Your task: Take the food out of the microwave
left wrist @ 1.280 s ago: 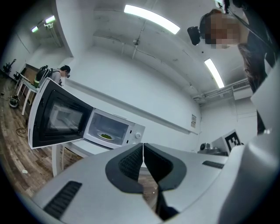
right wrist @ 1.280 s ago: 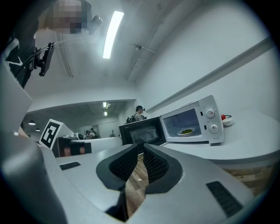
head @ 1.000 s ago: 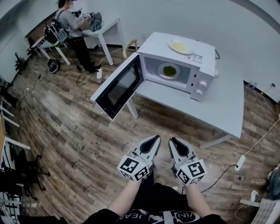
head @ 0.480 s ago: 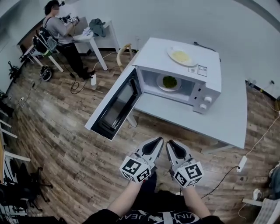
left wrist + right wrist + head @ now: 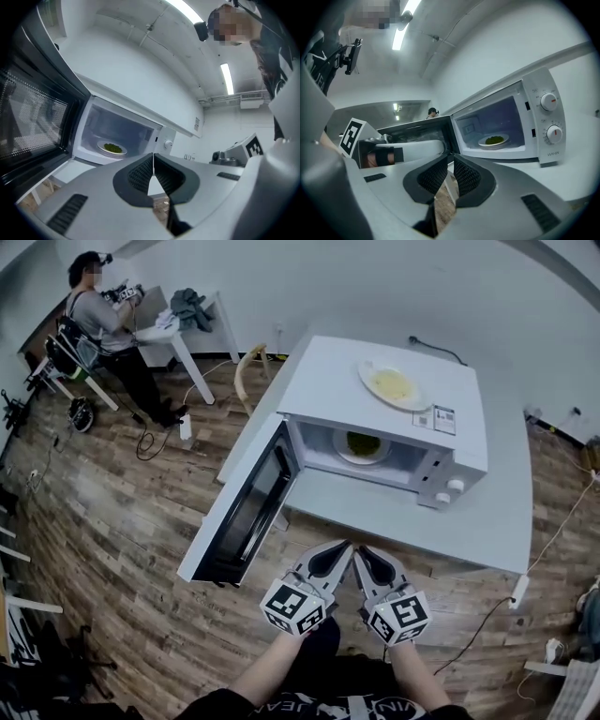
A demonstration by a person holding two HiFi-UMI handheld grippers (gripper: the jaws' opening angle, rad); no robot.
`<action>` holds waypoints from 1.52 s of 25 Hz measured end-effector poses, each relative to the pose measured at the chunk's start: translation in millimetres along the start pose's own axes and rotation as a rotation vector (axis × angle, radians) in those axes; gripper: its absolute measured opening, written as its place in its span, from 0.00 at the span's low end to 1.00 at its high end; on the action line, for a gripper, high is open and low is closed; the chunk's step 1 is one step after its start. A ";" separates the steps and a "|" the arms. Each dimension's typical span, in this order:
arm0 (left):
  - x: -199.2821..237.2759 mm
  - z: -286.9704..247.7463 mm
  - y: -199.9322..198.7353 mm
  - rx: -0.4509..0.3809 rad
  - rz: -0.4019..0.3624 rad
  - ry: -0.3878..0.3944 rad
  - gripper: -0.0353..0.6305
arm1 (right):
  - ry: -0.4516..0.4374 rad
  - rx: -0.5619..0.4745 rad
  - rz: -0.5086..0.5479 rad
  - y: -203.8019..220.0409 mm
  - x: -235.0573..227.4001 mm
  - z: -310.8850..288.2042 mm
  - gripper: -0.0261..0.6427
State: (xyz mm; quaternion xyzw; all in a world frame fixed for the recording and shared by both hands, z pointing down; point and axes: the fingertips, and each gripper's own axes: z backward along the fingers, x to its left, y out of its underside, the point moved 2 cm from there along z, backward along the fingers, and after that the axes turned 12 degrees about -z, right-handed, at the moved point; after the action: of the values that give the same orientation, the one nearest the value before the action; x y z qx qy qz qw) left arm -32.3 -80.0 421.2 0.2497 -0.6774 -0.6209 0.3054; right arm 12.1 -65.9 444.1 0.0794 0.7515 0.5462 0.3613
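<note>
White table (image 5: pixel 398 514) bears the open microwave (image 5: pixel 319 381); its plate of greens (image 5: pixel 363 444) lies straight ahead, likely nearer the right gripper (image 5: pixel 362 552), jaws barely parted; left gripper (image 5: pixel 341 547) closed, empty.

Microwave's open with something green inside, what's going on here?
A person holds the left hand-held gripper and the right hand-held gripper side by side facing the microwave, whose door stands wide open. The plate of green food sits inside, not yet touched. Both grippers are empty: left jaws together, right jaws slightly apart.
</note>
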 end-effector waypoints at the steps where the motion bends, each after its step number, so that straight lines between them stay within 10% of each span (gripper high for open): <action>1: 4.2 -3.8 1.1 0.002 -0.003 0.011 0.07 | 0.010 0.000 0.002 0.2 -2.6 -5.6 0.12; 15: 51.3 -44.2 27.0 0.012 -0.012 0.045 0.07 | 0.068 0.052 0.215 -17.9 -45.7 -66.2 0.12; 29: 98.6 -78.4 39.0 0.046 -0.009 -0.055 0.07 | 0.227 0.269 0.721 -37.9 -103.0 -143.2 0.13; 38: 111.5 -83.8 43.7 0.043 0.025 -0.074 0.07 | 0.250 0.383 0.756 -37.0 -130.9 -171.9 0.13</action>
State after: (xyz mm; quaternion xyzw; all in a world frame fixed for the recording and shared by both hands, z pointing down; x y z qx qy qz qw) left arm -46.7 -213.3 479.7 0.2248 -0.7042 -0.6113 0.2825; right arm 9.1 -278.9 495.8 0.3475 0.7954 0.4962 0.0212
